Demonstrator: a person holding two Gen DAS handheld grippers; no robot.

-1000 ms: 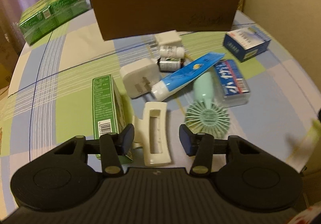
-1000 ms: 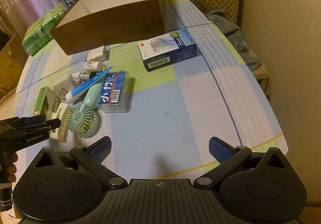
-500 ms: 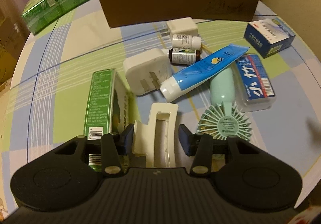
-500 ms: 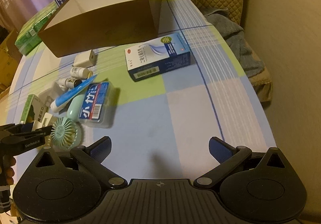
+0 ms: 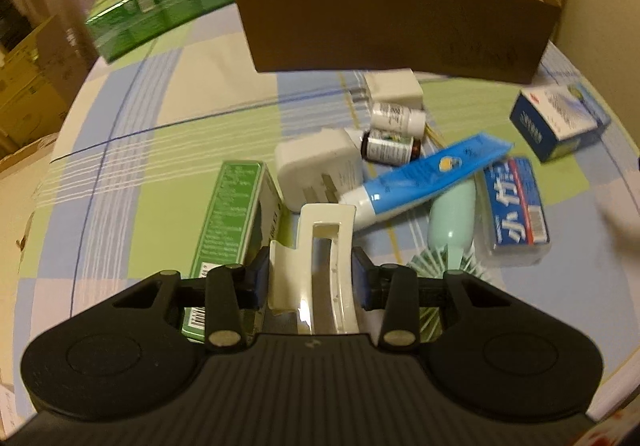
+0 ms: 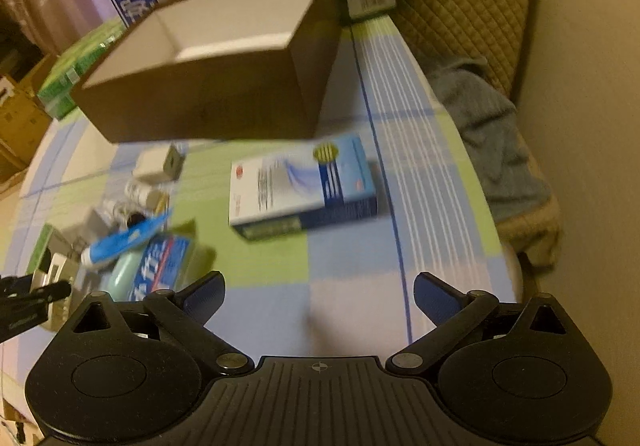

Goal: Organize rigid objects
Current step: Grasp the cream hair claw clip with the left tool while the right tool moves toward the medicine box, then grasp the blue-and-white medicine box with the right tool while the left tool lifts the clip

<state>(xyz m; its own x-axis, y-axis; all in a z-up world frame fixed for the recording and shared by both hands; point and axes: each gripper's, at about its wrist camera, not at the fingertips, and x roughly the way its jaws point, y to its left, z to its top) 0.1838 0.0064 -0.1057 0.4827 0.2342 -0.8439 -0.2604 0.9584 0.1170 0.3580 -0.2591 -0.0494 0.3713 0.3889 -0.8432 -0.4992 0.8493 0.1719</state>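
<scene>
Clip (image 5: 320,254): cream, pinched between my left jaws, low over desk (image 5: 160,150). Right jaws wide, holding nothing. Box (image 5: 392,26) looks unfilled; tube (image 5: 424,182), bottles, chargers, cartons all left to sort.

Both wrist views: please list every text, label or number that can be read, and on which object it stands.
"小竹": clear case with a blue label.
Green carton: print and barcode too blurred to read.
Blue and white box: print too blurred.
Two small bottles: labels too small.
Brown box: faint dark marking, unreadable.
Left gripper: small lettering, unreadable.
</scene>
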